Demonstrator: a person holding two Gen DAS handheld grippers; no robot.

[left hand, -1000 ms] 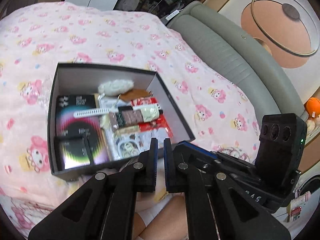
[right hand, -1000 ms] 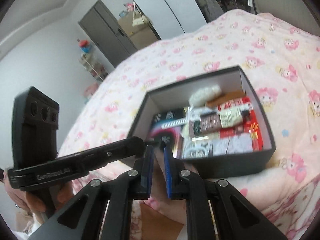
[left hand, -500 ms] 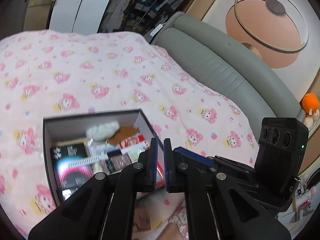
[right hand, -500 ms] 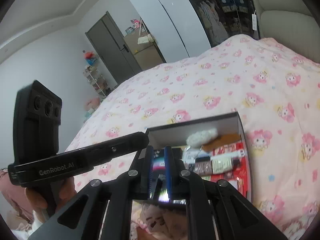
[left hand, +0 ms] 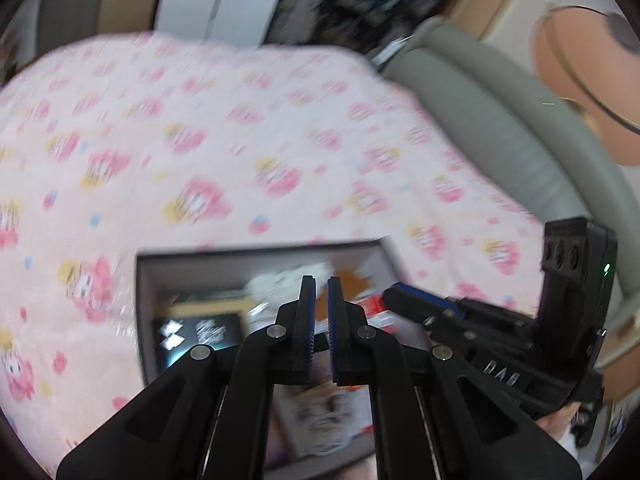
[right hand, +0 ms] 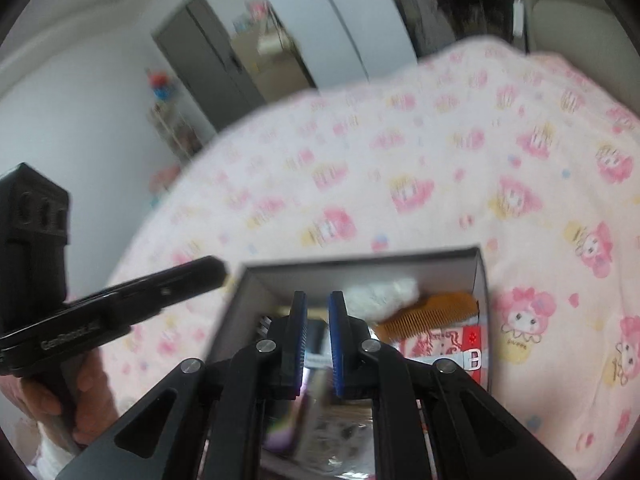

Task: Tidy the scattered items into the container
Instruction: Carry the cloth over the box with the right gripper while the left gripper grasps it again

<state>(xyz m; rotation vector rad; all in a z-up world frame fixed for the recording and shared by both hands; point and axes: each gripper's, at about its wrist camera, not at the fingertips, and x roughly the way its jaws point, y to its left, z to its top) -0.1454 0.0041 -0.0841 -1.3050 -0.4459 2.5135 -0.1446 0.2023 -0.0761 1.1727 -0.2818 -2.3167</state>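
A dark box [left hand: 256, 254] [right hand: 360, 261] with a pale inside sits on the pink patterned bedspread. It holds several items: a white fluffy thing [right hand: 384, 294], a brown comb [right hand: 432, 314], a red packet [right hand: 444, 346] and a black booklet [left hand: 204, 330]. My left gripper [left hand: 319, 288] is shut and empty, with its tips over the box; it also shows at the left of the right wrist view, held by a hand [right hand: 90, 396]. My right gripper [right hand: 318, 300] is shut and empty over the box too, and appears at the right in the left wrist view [left hand: 400, 294]. Both views are blurred.
The pink bedspread [left hand: 200, 152] spreads wide beyond the box. A grey-green padded headboard [left hand: 500, 128] curves along the right. A grey door [right hand: 208, 60] and a small shelf with toys [right hand: 172, 128] stand at the far left of the room.
Both grippers pulled back from the box, which slid low in both views and now lies partly behind the fingers. More bedspread and room shows above. Both stayed shut.
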